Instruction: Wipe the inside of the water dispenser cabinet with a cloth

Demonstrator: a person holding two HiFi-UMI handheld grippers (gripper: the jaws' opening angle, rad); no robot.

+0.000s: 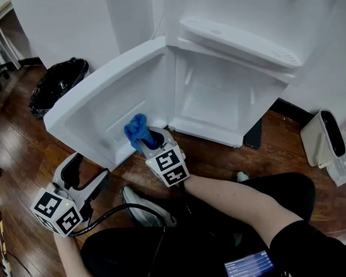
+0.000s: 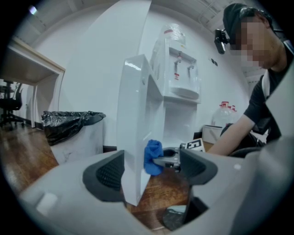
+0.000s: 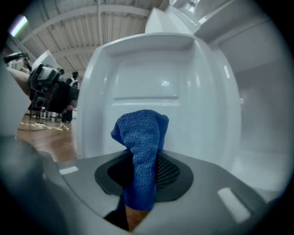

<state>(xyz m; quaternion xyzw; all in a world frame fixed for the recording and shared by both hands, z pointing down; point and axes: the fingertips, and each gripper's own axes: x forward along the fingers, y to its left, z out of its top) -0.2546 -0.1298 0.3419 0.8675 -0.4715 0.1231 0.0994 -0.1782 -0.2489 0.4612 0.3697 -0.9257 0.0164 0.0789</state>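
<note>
Your right tool (image 1: pixel 152 141) holds cloth (image 1: pixel 136 128) on door (image 1: pixel 96 104) inner face, left tool (image 1: pixel 85 173) wide; nxt, I think, wipe inside cabinet (image 1: pixel 217 101).

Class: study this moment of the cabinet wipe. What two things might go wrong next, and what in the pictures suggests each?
1. The blue cloth is pinched as a narrow bunch in the right claw; hard rubbing might tug it loose.
2. The left claw stands open astride the door, not clamping it, so wiping pressure may swing it away.
</note>
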